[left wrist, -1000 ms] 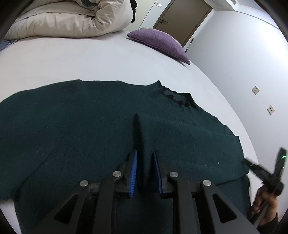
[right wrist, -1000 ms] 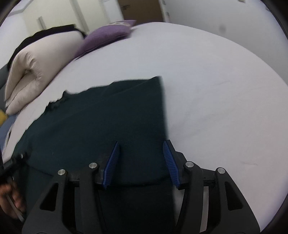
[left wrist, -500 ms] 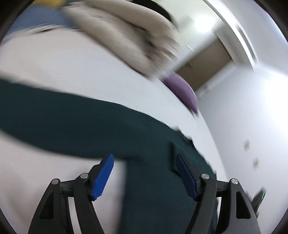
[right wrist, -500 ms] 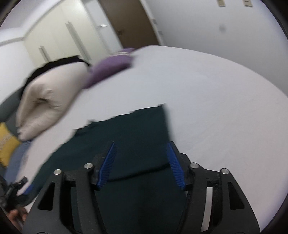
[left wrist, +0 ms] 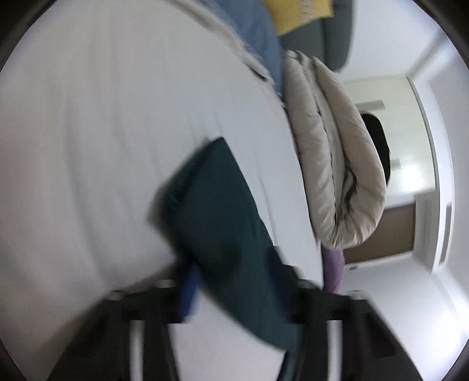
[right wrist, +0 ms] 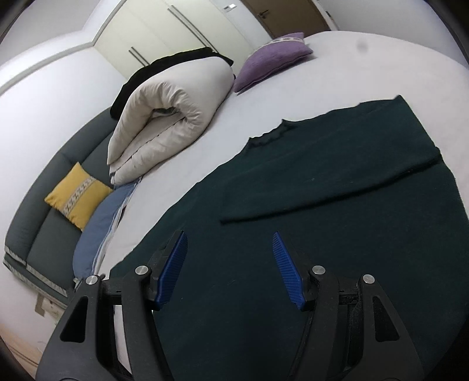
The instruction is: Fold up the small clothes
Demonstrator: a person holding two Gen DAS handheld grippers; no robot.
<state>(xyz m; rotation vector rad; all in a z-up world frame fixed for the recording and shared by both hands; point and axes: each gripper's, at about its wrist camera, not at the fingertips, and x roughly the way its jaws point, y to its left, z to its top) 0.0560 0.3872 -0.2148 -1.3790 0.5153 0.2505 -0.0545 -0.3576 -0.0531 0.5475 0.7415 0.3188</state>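
The dark green knitted sweater (right wrist: 337, 205) lies spread flat on the white bed sheet (right wrist: 337, 64), one sleeve folded across its body. The right tongs (right wrist: 231, 269) hover released above its lower part, gripping nothing. The left tongs (left wrist: 237, 290), blurred, are closing with the sweater's other sleeve (left wrist: 217, 211) between them; contact cannot be judged. On the bed: a rolled cream duvet (right wrist: 170, 108) and a purple cushion (right wrist: 272, 61). Beyond are a grey headboard (right wrist: 44, 205), a yellow cushion (right wrist: 77, 195), cream wardrobe doors (right wrist: 176, 26) and a brown door (right wrist: 290, 14).

Dark green sweater (right wrist: 337, 205), purple pillow (right wrist: 272, 61)
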